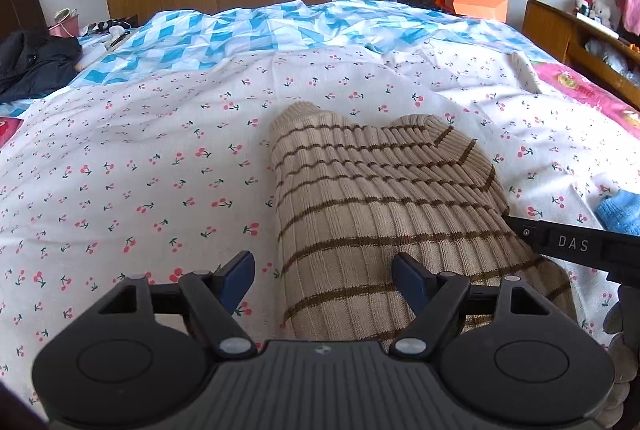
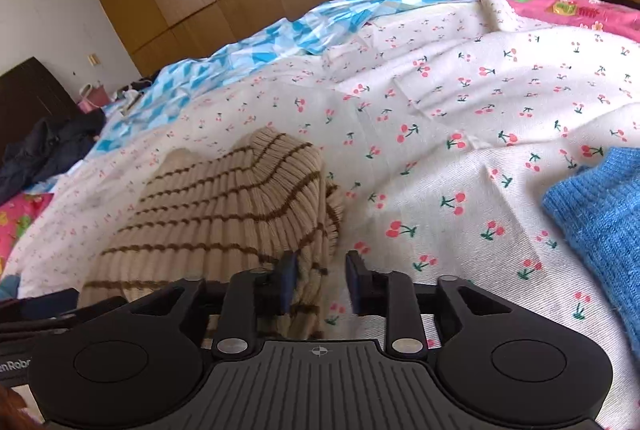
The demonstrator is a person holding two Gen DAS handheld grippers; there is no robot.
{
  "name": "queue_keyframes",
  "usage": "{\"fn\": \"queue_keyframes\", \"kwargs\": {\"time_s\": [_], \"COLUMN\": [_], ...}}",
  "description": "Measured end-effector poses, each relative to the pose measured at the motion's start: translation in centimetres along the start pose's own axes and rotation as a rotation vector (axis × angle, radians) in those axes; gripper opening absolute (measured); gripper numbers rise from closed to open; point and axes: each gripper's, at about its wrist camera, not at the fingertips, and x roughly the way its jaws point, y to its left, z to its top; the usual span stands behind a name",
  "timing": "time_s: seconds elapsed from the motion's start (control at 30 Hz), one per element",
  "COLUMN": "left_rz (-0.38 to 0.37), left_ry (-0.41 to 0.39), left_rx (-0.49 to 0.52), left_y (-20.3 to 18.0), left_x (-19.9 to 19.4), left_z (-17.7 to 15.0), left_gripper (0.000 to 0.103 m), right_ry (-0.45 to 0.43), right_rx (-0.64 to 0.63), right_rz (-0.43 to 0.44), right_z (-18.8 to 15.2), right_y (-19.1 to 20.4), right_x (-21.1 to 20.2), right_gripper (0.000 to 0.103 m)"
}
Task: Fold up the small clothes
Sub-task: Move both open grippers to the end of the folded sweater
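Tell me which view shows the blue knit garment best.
The right wrist view. There the blue knit garment fills much of the right edge, its ribbed texture clear, lying on the cherry-print sheet apart from the striped beige sweater. The left wrist view catches only a small blue corner at its right edge.

left gripper (image 1: pixel 322 280) is black plastic, two round discs flanking a ribbed grey plate with a small logo, silver rivets at the linkage pivots, dark blue pads (image 1: pixel 408 280) on the fingers. right gripper (image 2: pixel 320 280) is built the same, crosshair mark on its plate; "das" in white on its side.
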Motion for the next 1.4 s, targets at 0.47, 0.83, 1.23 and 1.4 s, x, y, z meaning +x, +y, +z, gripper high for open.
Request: {"fn": "queue_keyframes", "kwargs": {"time_s": [0.47,0.83,1.23,1.4], "left_rz": [0.000,0.015,0.010,0.013], "left_ry": [0.024,0.031,0.068,0.075], "left_rx": [0.007,0.017,0.031,0.038], "left_y": [-0.4,-0.6,-0.9,-1.0], "left_x": [1.1,1.5,1.8,1.8], "left_z": [-0.5,-0.7,-1.1,-1.2], "left_gripper": [0.088,0.095,0.099,0.099], "right_ry": [0.005,-0.003,-0.014,-0.017], "right_rx": [0.024,0.043,0.067,0.067], "right_rz": [0.023,0.050,0.072,0.068], "right_z": [-0.5,-0.7,-0.8,-0.9], "right_y": [-1.2,-1.9,-2.4,-2.4], "right_x": [0.6,0.6,0.4,0.3], "right_gripper": [0.035,0.039,0.042,0.043]}}
